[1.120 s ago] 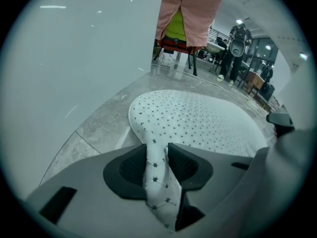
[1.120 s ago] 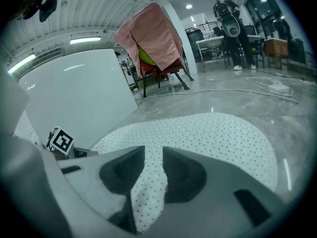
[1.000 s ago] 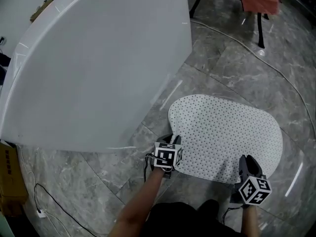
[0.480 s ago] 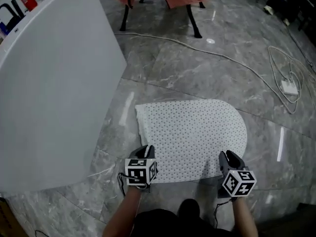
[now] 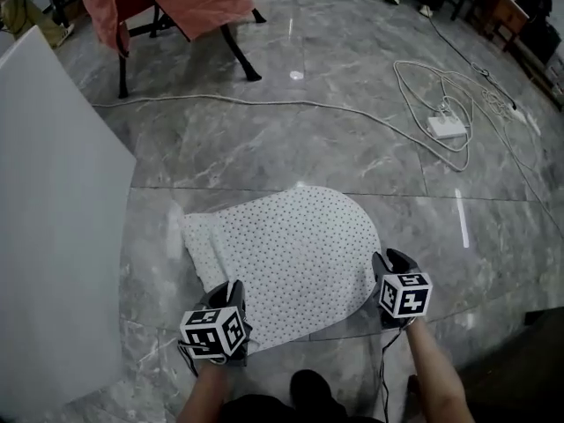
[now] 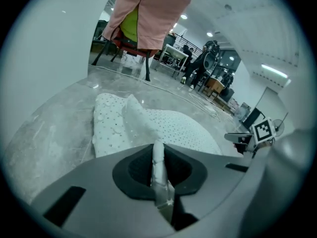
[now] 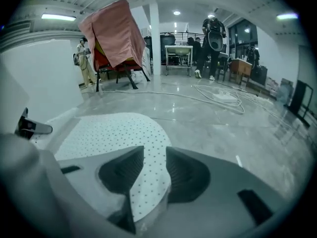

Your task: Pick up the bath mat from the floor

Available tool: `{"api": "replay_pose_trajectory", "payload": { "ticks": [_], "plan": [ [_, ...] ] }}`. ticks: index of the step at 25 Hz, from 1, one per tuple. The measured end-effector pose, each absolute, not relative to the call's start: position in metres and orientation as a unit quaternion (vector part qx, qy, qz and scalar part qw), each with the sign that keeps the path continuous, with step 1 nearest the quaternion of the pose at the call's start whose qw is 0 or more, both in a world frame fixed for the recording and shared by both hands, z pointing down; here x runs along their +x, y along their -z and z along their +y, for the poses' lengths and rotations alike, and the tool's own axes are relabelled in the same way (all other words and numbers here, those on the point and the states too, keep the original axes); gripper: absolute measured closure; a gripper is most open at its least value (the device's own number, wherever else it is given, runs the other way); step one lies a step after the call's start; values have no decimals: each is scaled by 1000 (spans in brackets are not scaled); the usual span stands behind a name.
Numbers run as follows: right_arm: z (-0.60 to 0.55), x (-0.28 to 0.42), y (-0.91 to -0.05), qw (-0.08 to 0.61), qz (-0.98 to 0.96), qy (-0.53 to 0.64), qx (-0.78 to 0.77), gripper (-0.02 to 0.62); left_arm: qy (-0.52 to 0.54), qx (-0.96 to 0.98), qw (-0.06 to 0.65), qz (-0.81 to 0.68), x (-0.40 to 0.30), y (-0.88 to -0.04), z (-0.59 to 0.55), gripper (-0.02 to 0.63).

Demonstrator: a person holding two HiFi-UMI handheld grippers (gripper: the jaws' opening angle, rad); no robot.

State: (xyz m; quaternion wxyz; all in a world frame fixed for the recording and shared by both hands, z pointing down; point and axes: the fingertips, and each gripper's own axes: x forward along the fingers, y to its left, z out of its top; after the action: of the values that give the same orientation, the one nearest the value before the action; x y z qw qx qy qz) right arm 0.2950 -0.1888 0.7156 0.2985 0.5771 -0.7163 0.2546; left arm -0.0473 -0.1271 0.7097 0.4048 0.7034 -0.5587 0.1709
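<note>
The left claw (image 5: 231, 293) has just been closing and pinches the near-left edge of the bath mat (image 5: 291, 241), a thin fold caught between its jaws. The mat lies mostly flat on the marble floor (image 5: 264, 144), with its far-left corner crumpled. The right claw (image 5: 388, 264) is clamped on the near-right edge. The lift should go best if both claws rise together and evenly, with the edge taut so that neither corner slips.
</note>
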Motion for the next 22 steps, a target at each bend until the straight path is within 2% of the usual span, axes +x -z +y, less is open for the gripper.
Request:
{"api": "replay_pose_trajectory", "payload": {
  "ticks": [3,5,7,12,15,22],
  "plan": [
    [-204,295,-725,317,-719,-257,562,448,-173,720,401,-539,-31,-708,-140,584],
    [-210,293,-733,331,-724,-265,544,376,-169,724,404,-533,-25,-710,-146,584],
    [-216,293,-742,344,-727,-271,529,345,-162,723,414,-529,-19,-714,-149,583],
    [-224,296,-765,361,-724,-290,511,298,-152,724,427,-520,-9,-717,-155,583],
    [-225,296,-772,379,-727,-292,492,279,-149,729,428,-513,-4,-715,-159,583],
    [-226,295,-789,410,-720,-317,462,279,-145,728,431,-513,-5,-715,-161,583]
  ]
}}
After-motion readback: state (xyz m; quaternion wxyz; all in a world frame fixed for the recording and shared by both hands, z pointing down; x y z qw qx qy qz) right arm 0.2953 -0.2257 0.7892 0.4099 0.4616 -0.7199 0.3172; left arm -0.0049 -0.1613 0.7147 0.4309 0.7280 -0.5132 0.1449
